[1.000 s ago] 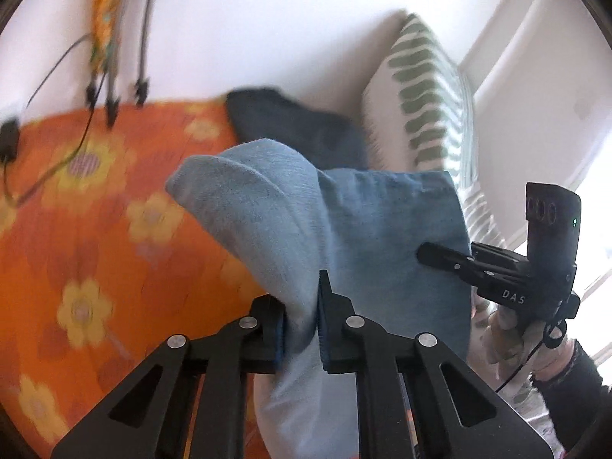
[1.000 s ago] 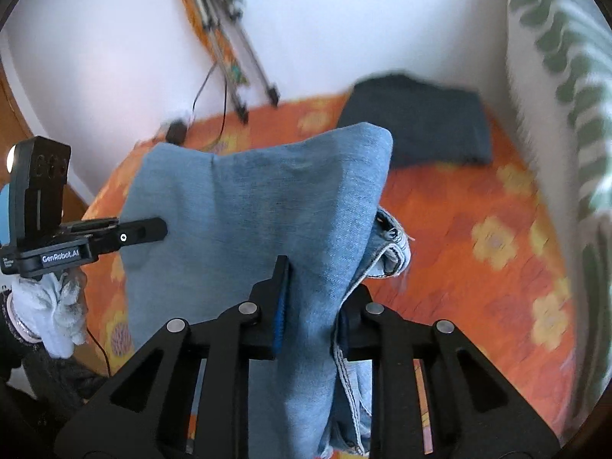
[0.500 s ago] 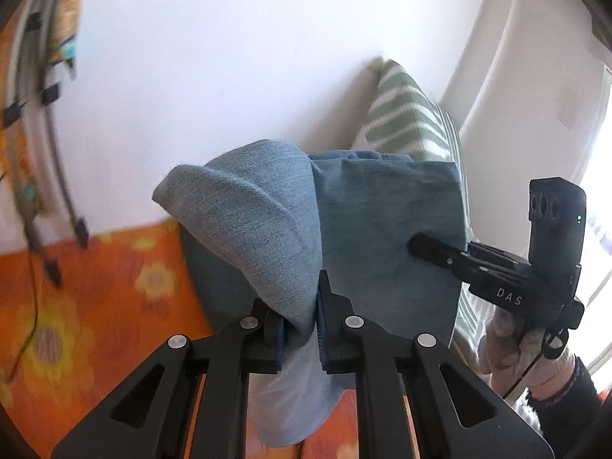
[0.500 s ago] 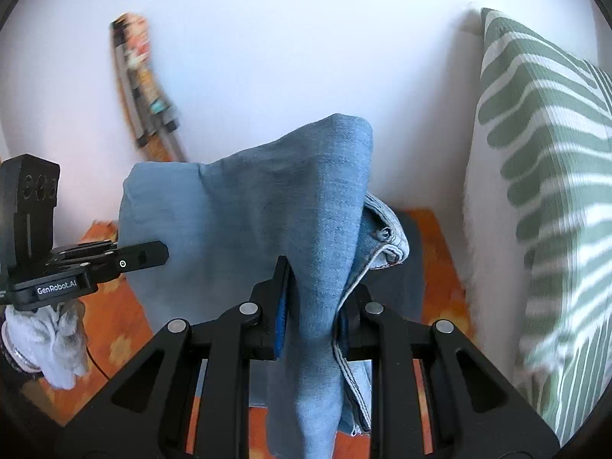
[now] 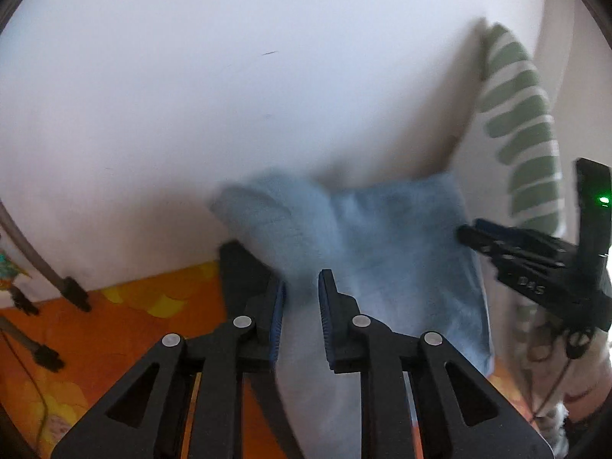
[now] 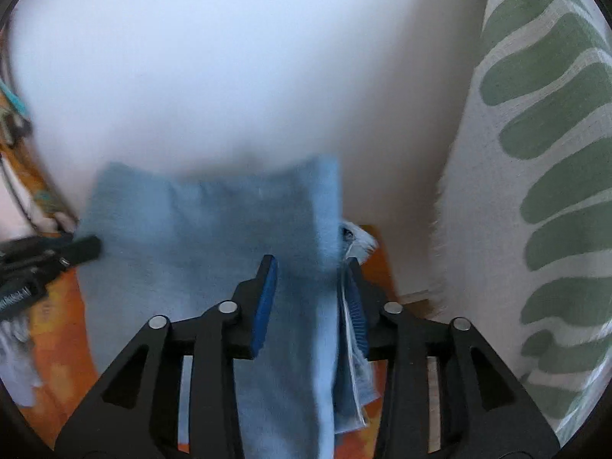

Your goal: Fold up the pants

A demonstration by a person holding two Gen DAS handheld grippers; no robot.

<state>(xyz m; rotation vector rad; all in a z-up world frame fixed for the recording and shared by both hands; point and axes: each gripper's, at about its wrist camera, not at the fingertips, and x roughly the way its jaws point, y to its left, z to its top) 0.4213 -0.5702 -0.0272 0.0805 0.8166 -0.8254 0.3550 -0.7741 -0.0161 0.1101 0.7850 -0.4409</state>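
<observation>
Left wrist view: the left gripper point(image 5: 301, 287) points down toward a white wall, its jaws opening with the folded light-blue jeans point(image 5: 386, 252) between the blue pads; whether the pads touch the denim cannot be told through the blur. The jeans hang over a dark folded garment point(image 5: 244, 267) on the orange floral bedspread point(image 5: 114, 329). A green-striped pillow point(image 5: 524, 141) leans at right.

Right wrist view: the right gripper point(image 6: 311, 271) has its jaws opening, a clear gap beside the left pad, the jeans' waistband edge point(image 6: 354, 241) lying against the right one. The other gripper's tip point(image 6: 82, 246) meets the cloth's far left edge.
</observation>
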